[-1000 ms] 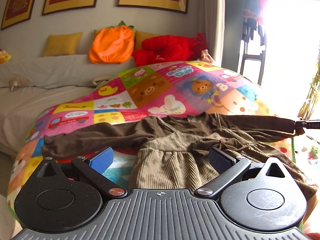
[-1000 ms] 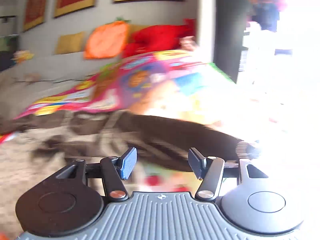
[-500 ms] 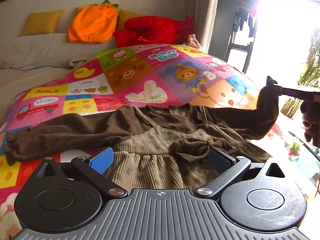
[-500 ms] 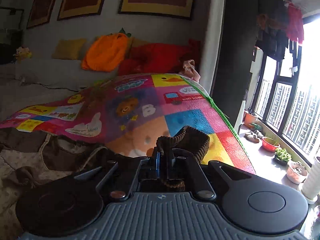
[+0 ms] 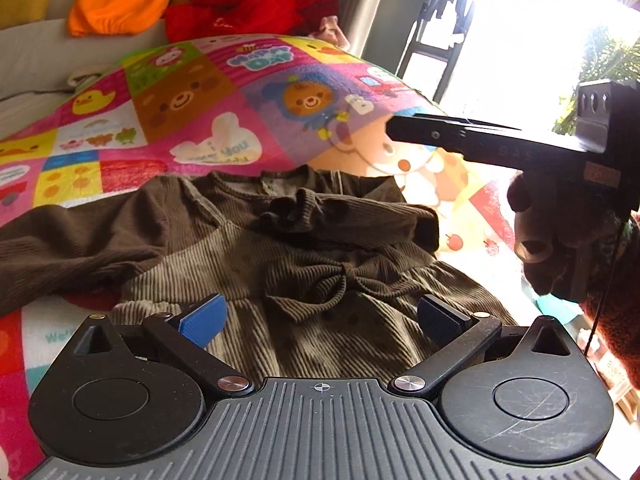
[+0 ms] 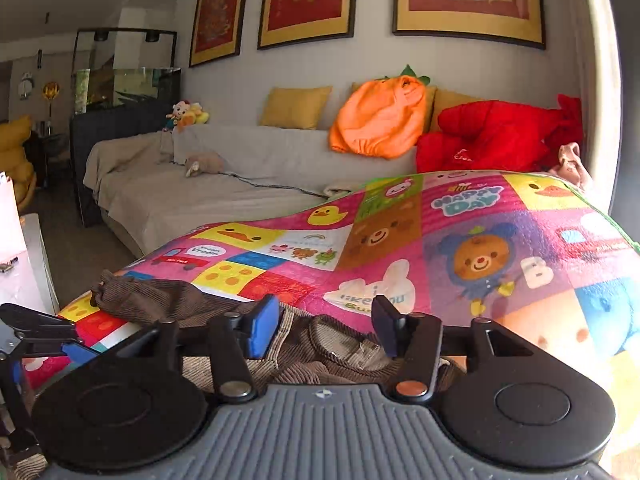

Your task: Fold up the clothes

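Lying brown dress (image 5: 304, 248), one sleeve (image 5: 352, 216) folded

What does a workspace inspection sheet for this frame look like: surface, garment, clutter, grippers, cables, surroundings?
Surface: colourful cartoon play mat, draped over a raised surface.
Job's things: brown corduroy dress lying flat; one sleeve folded across the chest, the other sleeve stretched out sideways.
Clutter: nothing seen on the mat besides the dress.
Grippers: left gripper open, empty, above the skirt; right gripper open, empty, over the neckline.
Cables: thin cord on the grey sofa.
Surroundings: orange cushion, red plush, framed pictures, fish tank.
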Tool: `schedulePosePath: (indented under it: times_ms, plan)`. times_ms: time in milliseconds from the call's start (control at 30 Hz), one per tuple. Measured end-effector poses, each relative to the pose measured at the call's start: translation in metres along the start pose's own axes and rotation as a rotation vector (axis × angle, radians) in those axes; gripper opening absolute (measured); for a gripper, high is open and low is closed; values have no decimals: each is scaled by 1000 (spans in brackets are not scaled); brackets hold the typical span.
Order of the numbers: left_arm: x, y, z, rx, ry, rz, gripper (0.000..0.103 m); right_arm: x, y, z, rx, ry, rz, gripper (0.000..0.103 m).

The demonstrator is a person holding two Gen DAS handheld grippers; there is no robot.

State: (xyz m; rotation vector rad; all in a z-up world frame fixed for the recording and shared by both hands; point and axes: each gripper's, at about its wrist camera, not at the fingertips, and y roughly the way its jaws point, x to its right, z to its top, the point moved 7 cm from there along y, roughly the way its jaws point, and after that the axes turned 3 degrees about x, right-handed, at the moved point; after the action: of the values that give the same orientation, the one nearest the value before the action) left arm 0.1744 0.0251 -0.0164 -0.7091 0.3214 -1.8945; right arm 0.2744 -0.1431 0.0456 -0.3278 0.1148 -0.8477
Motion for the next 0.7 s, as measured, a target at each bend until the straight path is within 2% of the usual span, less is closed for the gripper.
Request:
schedulePosePath:
  times_ms: [133,200,267,333,433,500,600,633,667,700]
  plan:
    - [-7,33,23,-28,-129,-43,103,25,-27,-43,-37,95,-43,84]
    - [-15,58,35,-48,-220,-49,103,29,-34,-66,-64,141,-47,88]
    - [-25,85,42,-80,-320,-36,103,33,-42,-88,-90,187,-51,92]
    - [-35,110,46,-101,-400,-13,103,37,-49,-111,-117,234,-54,103]
    - [-40,140,49,-114,-472,-16,102,42,-57,-140,-146,295,-60,103]
    - [-33,154,49,-125,-452,-19,86,44,-55,-144,-155,321,-52,103]
    - [-15,166,55,-131,-346,-16,53,48,-53,-148,-170,360,-40,103]
    - [-8,167,61,-124,-305,-24,29,48,-51,-149,-186,370,-33,103]
    - [-1,165,72,-97,-264,-37,22,48,-49,-150,-197,374,-30,103]
    - [7,159,87,-44,-216,-50,22,48,-47,-151,-205,378,-29,103]
